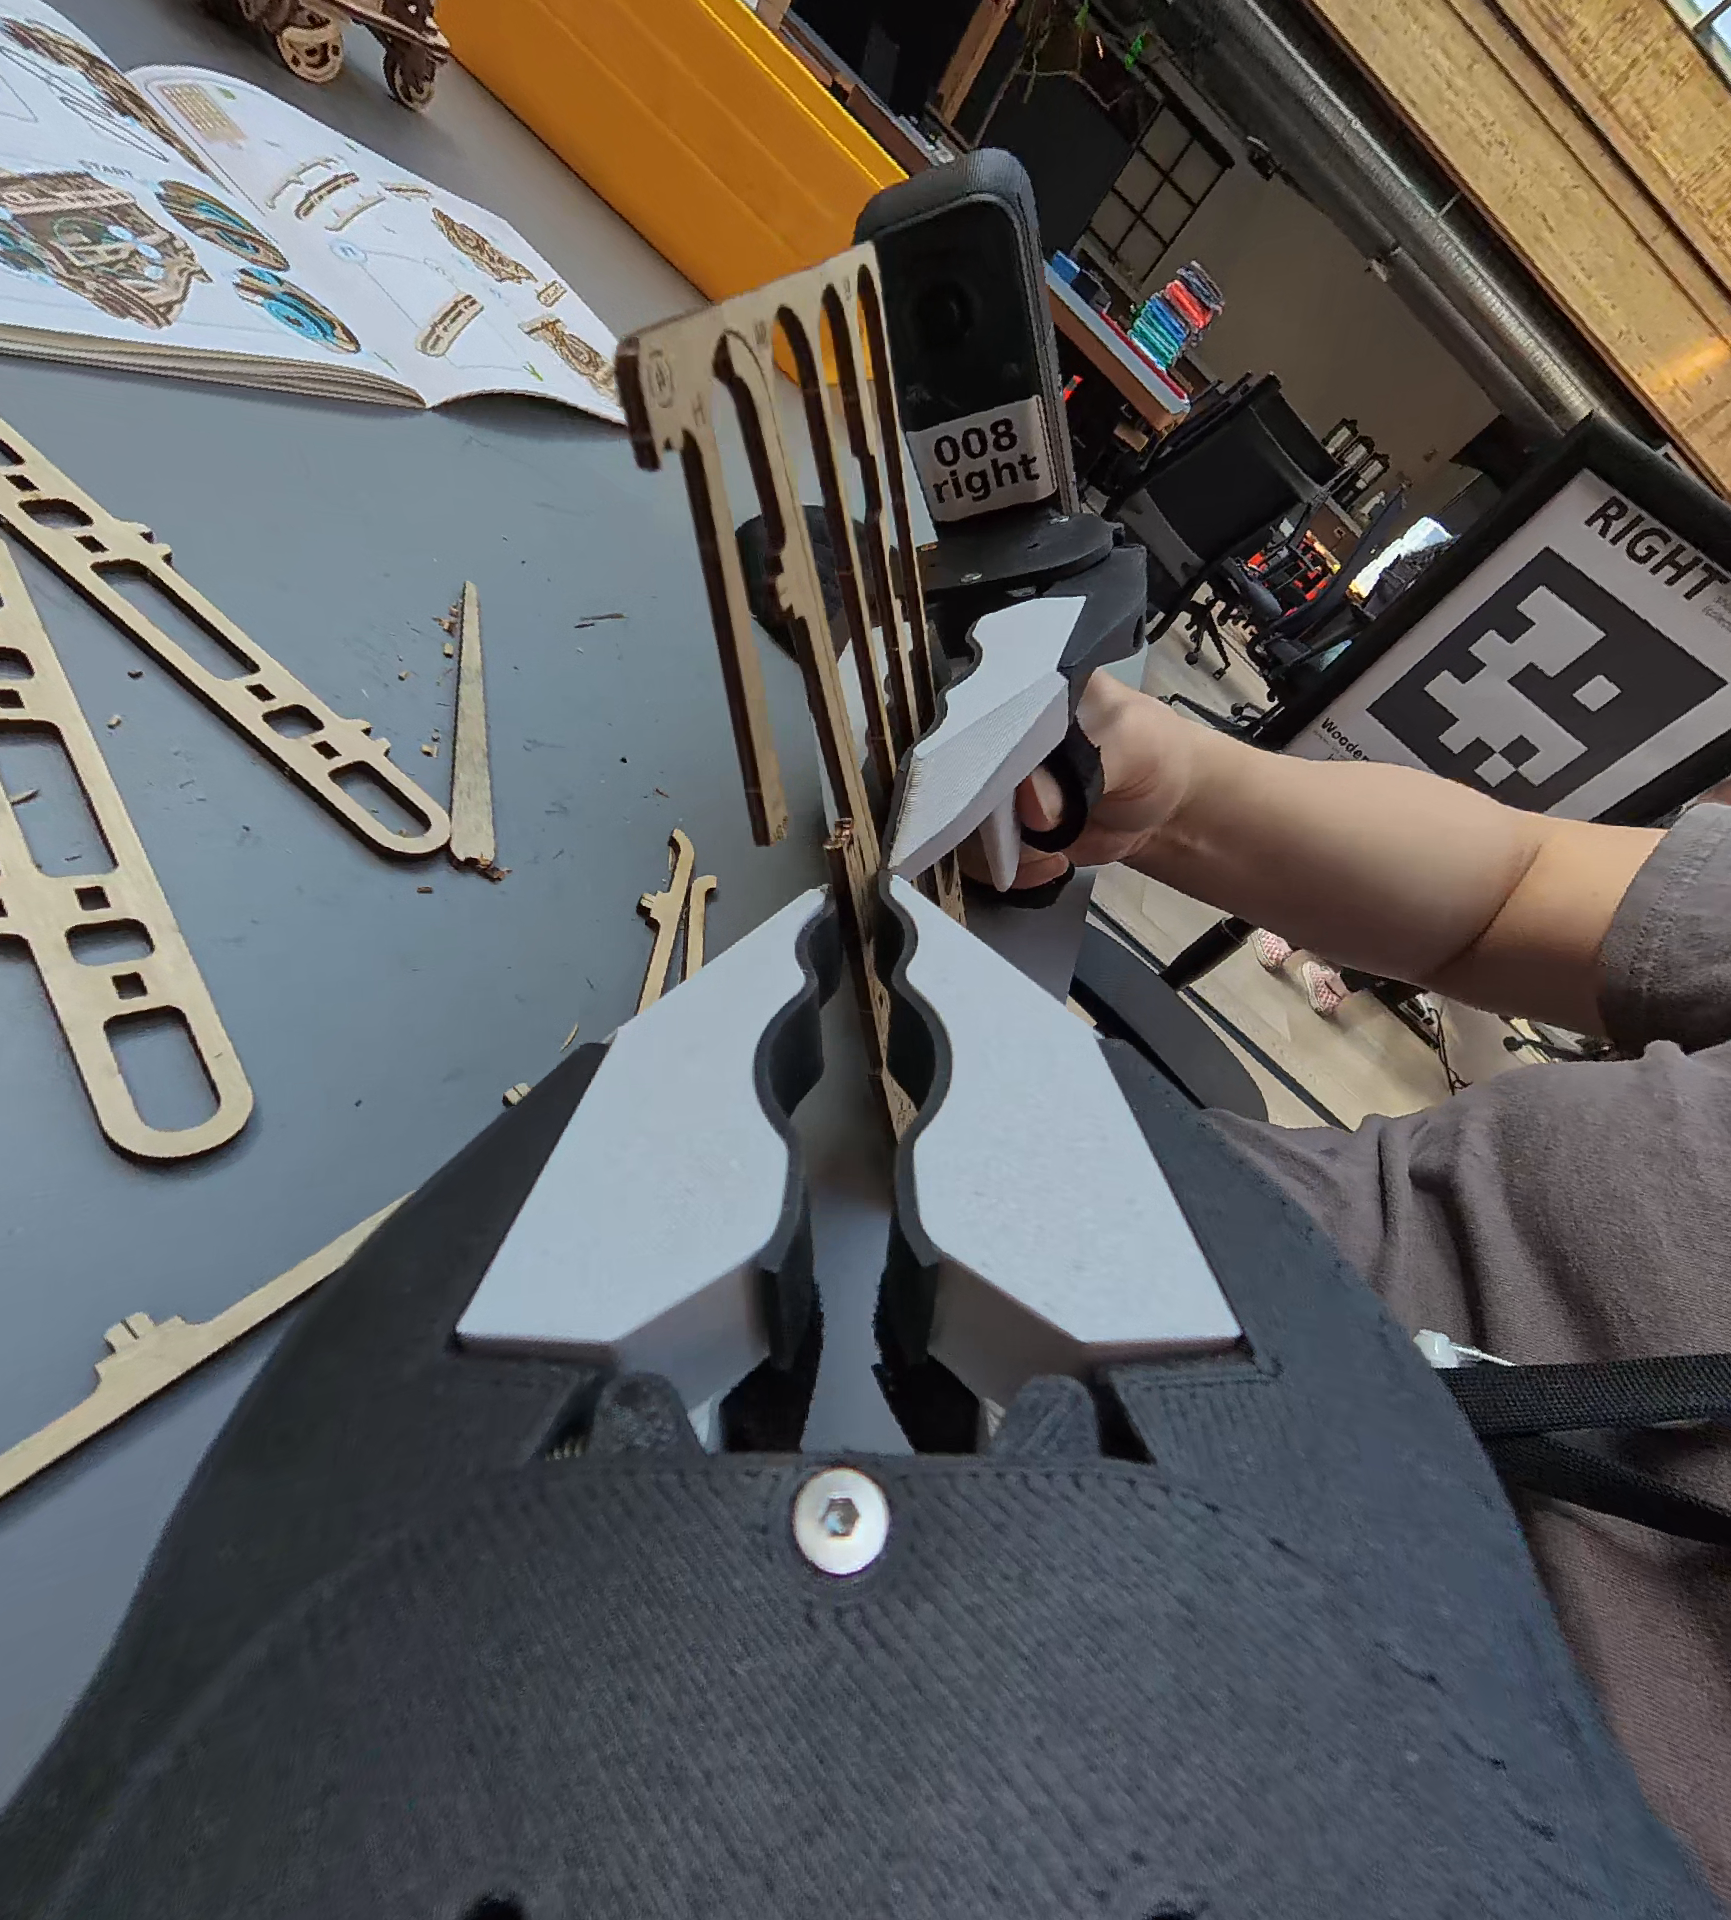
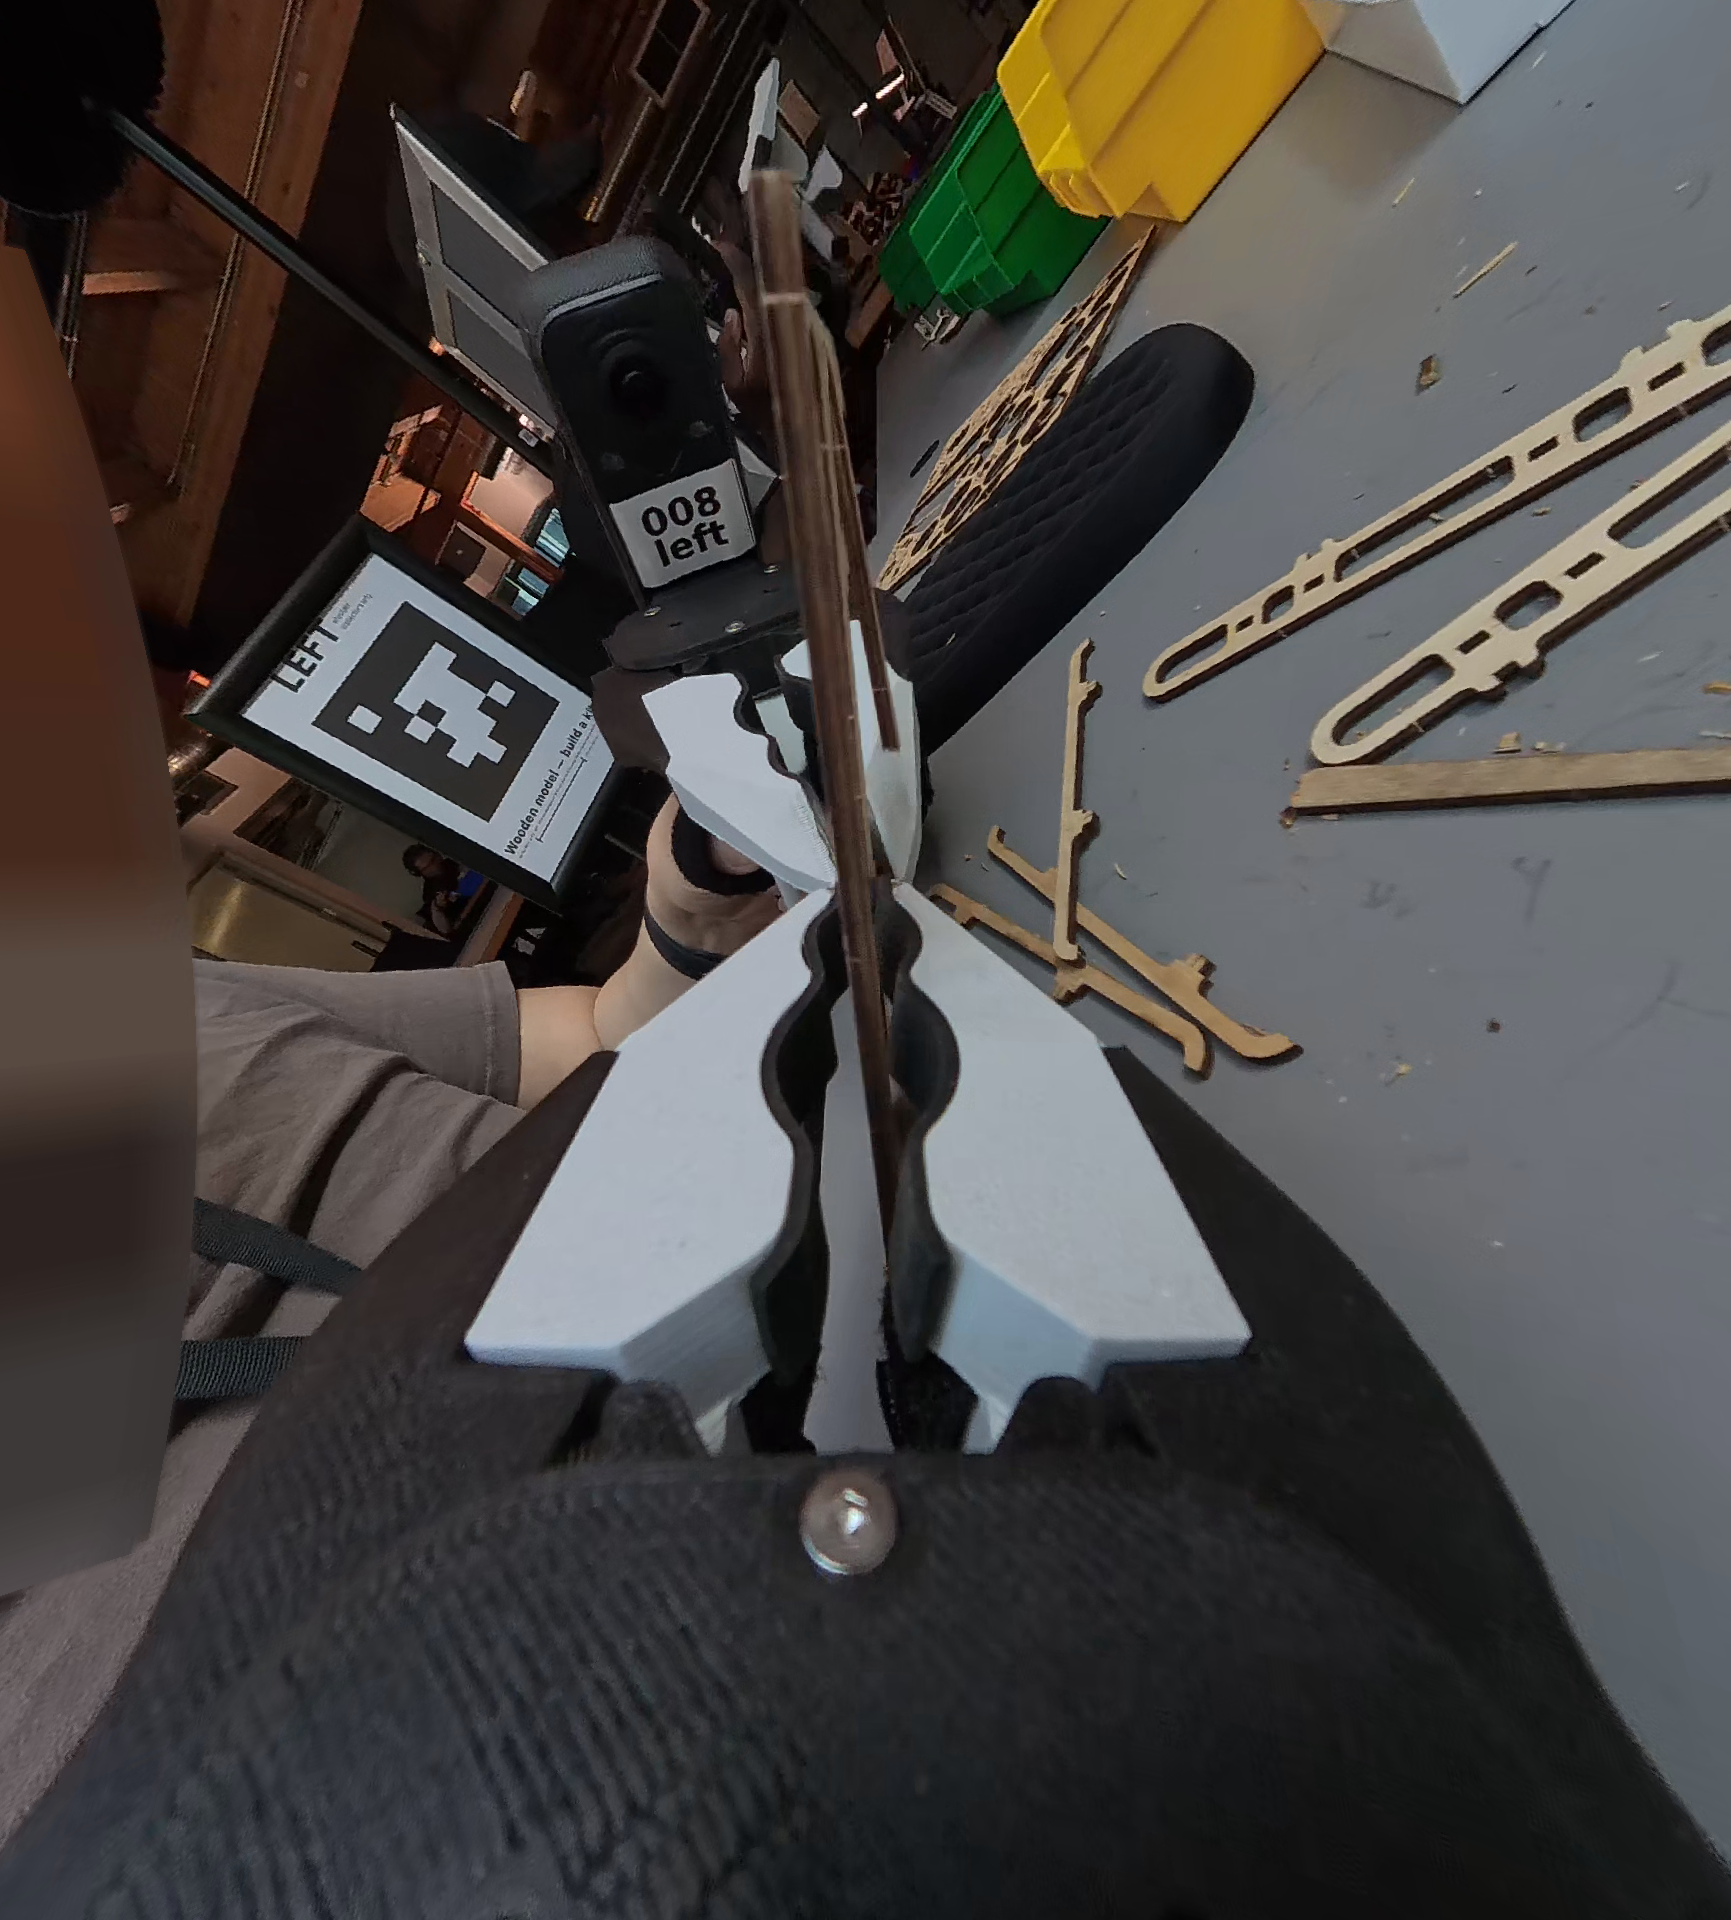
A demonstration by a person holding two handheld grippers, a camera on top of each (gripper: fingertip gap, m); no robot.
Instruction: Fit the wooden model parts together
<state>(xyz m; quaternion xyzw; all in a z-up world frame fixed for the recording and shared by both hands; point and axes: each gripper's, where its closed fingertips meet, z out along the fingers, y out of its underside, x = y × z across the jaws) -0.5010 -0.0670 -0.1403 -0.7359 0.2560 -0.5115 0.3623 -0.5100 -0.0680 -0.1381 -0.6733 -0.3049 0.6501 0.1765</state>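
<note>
A thin laser-cut wooden sheet (image 1: pixel 726 623) with long slots cut out of it is held upright above the dark grey table (image 1: pixel 341 1039). My left gripper (image 1: pixel 856 894) is shut on its near edge. My right gripper (image 1: pixel 902 821) faces it and grips the same sheet from the far side. In the right wrist view the sheet (image 2: pixel 811 520) shows edge-on, my right gripper (image 2: pixel 861 899) is shut on it, and the left gripper (image 2: pixel 840 831) is tip to tip with it. Two long slotted wooden parts (image 1: pixel 165 623) (image 1: pixel 82 883) lie flat on the table.
An open instruction booklet (image 1: pixel 217 260), a built wooden model (image 1: pixel 341 42) and a yellow bin (image 1: pixel 663 135) sit at the back. A wooden strip (image 2: pixel 1567 779), small hooked parts (image 2: pixel 1100 935), another cut-out sheet (image 2: pixel 1027 416) and a green bin (image 2: pixel 986 229) are on the table (image 2: pixel 1463 1143). My left and right fingertips are right by each other.
</note>
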